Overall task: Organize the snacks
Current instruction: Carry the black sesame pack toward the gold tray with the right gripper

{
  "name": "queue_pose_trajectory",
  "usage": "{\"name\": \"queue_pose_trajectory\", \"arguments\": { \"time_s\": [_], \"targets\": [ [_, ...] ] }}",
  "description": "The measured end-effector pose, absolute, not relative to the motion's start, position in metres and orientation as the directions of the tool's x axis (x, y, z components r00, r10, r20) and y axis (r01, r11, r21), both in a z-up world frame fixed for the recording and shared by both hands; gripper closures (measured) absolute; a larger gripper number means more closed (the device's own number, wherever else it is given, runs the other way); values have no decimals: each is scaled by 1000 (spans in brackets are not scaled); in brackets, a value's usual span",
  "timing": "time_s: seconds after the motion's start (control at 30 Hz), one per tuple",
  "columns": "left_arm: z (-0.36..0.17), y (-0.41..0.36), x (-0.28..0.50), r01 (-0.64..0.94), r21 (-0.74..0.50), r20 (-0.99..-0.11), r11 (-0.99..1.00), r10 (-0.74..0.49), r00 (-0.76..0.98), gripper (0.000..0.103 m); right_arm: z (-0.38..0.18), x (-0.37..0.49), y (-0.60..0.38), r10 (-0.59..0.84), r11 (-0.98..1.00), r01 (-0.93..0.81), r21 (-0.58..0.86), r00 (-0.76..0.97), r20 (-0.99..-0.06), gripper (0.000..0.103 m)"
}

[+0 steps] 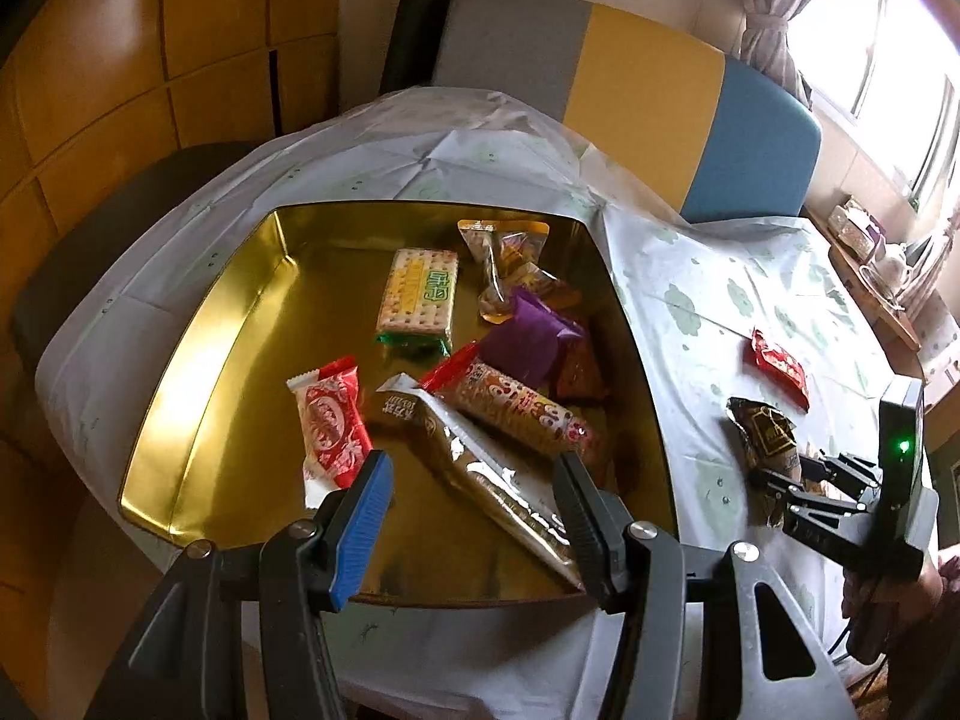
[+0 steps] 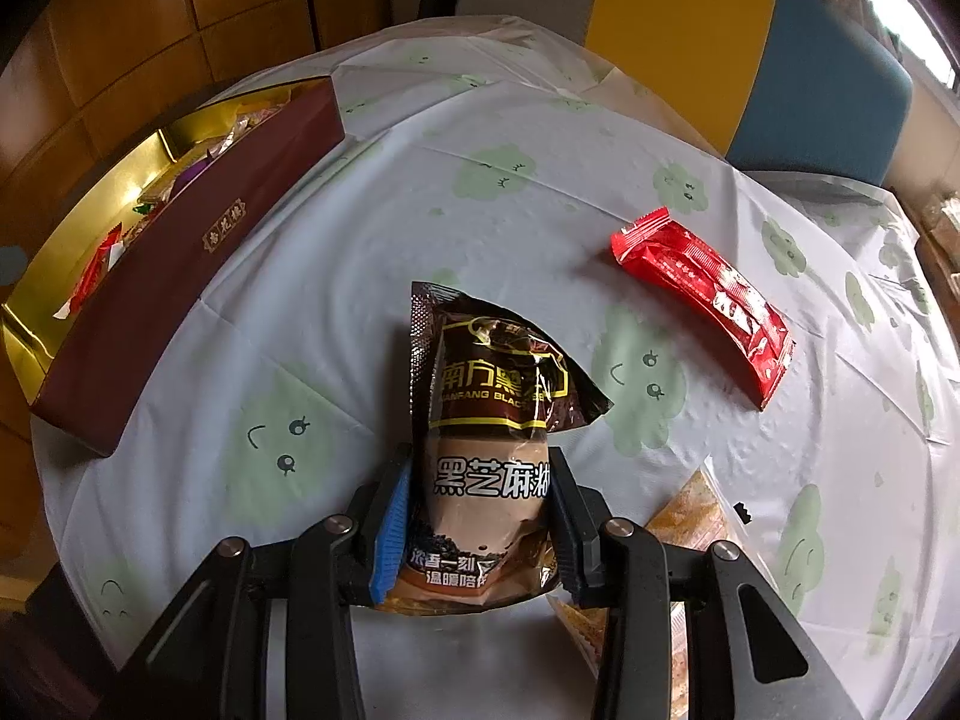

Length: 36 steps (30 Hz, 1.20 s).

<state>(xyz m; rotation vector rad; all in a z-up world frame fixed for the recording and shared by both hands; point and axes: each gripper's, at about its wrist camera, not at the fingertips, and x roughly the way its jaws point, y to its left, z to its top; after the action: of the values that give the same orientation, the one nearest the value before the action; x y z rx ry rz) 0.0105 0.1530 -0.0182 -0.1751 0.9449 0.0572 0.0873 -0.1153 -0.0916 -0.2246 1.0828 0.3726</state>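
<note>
The brown sachet [image 2: 480,480] is clamped between the fingers of the right gripper [image 2: 480,516], its top flopping forward over the tablecloth [image 2: 360,252]. An orange packet [image 2: 684,510] lies just right of the fingers, and 1 red packet [image 2: 702,300] further ahead to the right. The tin [image 2: 180,264] sits far left. The left gripper [image 1: 474,480] is held apart over the tin, gripping nothing. The pick-up step appears under way; next, the sachet must likely be carried left over the wall and released.
</note>
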Motion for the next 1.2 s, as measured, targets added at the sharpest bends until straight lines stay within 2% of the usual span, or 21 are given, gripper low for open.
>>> {"name": "queue_pose_trajectory", "arguments": {
  "time_s": [0.53,0.83,1.2],
  "targets": [
    [-29,160,-7,-103,-155,-801,983,-64,595,47,-91,90,-110,149,923,-384,-21,409,-900,62],
    [-37,171,-12,-110,-180,-799,978,-80,596,47,-88,97,-105,100,967,-256,-5,394,-913,64],
    [-35,177,-15,-130,-144,-796,981,-37,604,47,-88,96,-104,132,970,-238,41,383,-914,65]
  ]
}}
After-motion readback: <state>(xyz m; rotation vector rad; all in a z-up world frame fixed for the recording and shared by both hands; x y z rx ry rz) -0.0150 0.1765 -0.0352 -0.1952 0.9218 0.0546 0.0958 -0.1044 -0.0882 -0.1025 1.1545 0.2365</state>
